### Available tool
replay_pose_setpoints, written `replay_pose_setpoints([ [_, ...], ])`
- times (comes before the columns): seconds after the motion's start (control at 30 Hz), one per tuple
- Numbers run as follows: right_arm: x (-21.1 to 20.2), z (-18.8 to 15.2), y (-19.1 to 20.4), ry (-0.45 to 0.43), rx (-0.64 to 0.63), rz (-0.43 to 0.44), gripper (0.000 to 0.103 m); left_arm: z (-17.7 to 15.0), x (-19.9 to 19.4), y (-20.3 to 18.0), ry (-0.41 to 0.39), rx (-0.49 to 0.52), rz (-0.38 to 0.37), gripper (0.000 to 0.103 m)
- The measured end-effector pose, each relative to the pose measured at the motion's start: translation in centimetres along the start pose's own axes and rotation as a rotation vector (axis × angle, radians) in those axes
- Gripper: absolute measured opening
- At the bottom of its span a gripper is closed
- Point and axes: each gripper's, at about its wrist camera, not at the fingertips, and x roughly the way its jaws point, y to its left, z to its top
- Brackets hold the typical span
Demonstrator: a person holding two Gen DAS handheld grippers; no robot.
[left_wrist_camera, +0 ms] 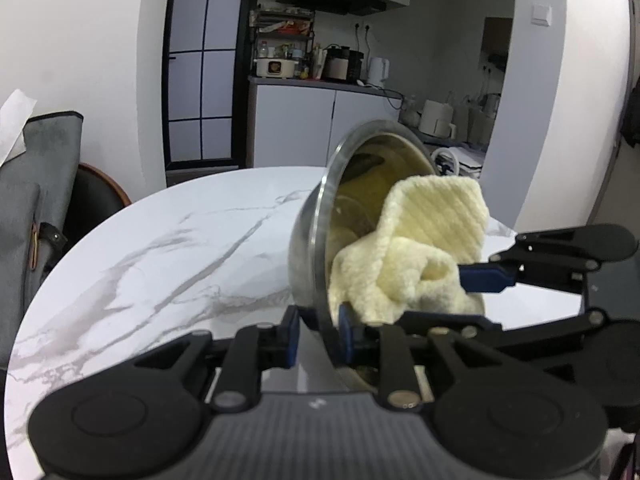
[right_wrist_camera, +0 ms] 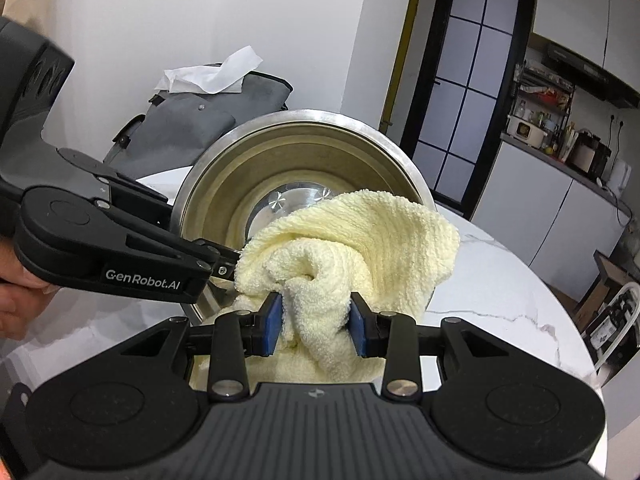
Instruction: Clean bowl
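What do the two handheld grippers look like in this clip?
Both are alike: matte black linkage arms with round pivot discs and silver rivets, a ribbed dark grey body, and blue pads on the fingertips. The left gripper carries white "GenRobot.AI" lettering on its side, seen from the right gripper. No cables or sleeves show.

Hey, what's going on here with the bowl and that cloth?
A person is cleaning a steel bowl using a handheld gripper in each hand. The left gripper pinches the bowl's rim, tipping the bowl on its side over the white marble table. The right gripper is clamped on a bunched pale yellow cloth and holds it at the bowl's mouth, partly inside. The shiny bottom of the bowl shows behind the cloth.
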Motion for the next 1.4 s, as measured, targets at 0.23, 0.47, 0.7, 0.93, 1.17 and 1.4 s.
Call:
replay_pose_setpoints([
  [0.23,0.1,-0.1,-2.2,0.003,0.206,0.106,0.038,-0.2,0.0,-0.3,-0.012,-0.003,0.008,0.021],
  [0.47,-0.1,0.1,0.3,-0.011,-0.033,-0.025,0.038,0.1,0.2,-0.2,-0.002,0.021,0.005,0.020],
  [0.7,-0.3,-0.2,4.7,-0.097,-0.421,-0.269,0.037,0.1,0.1,-0.5,0.007,0.040,0.016,0.019],
  [0.93,-0.4,-0.6,5.1,-0.119,-0.548,-0.317,0.038,0.0,0.2,-0.6,0.015,0.052,0.001,0.019],
  [1.17,-0.4,0.2,2.9,-0.051,-0.355,-0.199,0.038,-0.1,-0.2,-0.7,-0.015,0.048,0.004,0.023],
  [1.4,-0.9,0.3,-1.1,-0.029,0.026,-0.003,0.038,-0.6,0.4,-1.4,0.019,0.035,-0.017,0.027],
])
